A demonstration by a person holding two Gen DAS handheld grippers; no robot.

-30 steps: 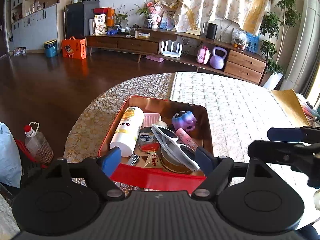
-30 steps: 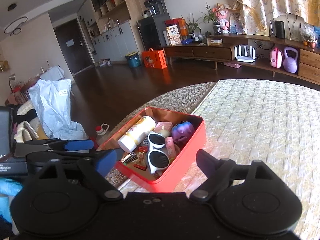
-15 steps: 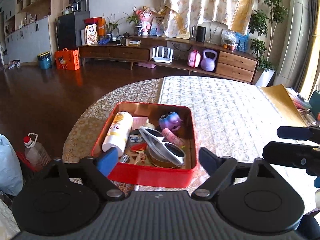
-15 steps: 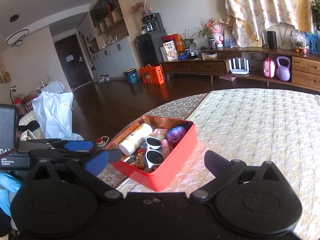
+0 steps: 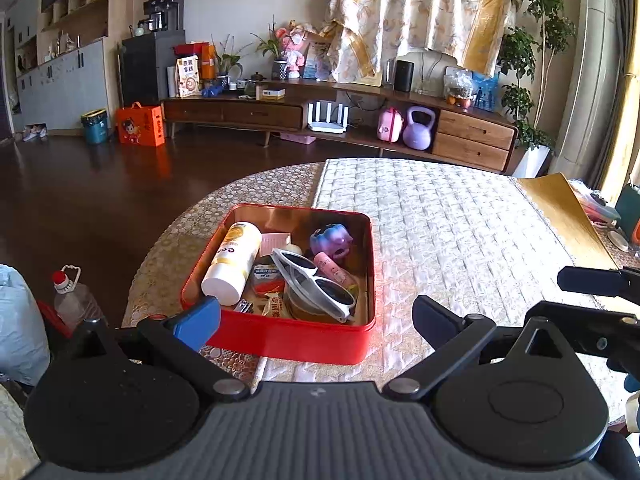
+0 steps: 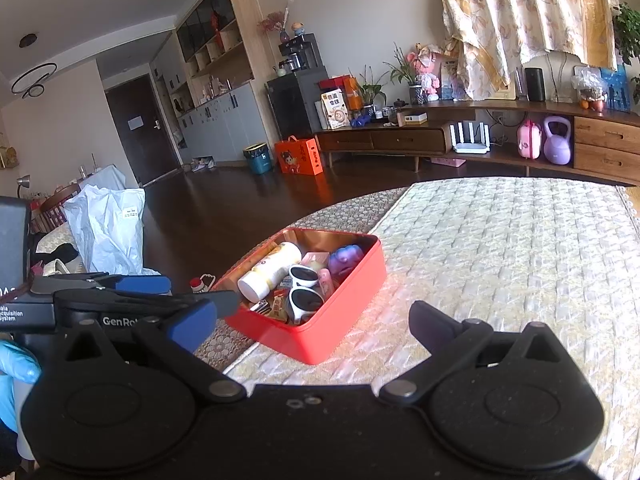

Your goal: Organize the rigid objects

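Now the left hand-held gripper (image 5: 316, 318) is opening, empty; the right hand-held gripper (image 6: 312, 326) gapes wide, empty, near the red tin (image 5: 296, 340).

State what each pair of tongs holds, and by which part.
Nothing. The left tongs, jaws opening, and the right tongs, jaws wide, stand clear of the red tin.

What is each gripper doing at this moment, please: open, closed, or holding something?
Left gripper: jaws opening, holding nothing; the red tin sits just beyond its fingertips.
Right gripper: open, holding nothing.
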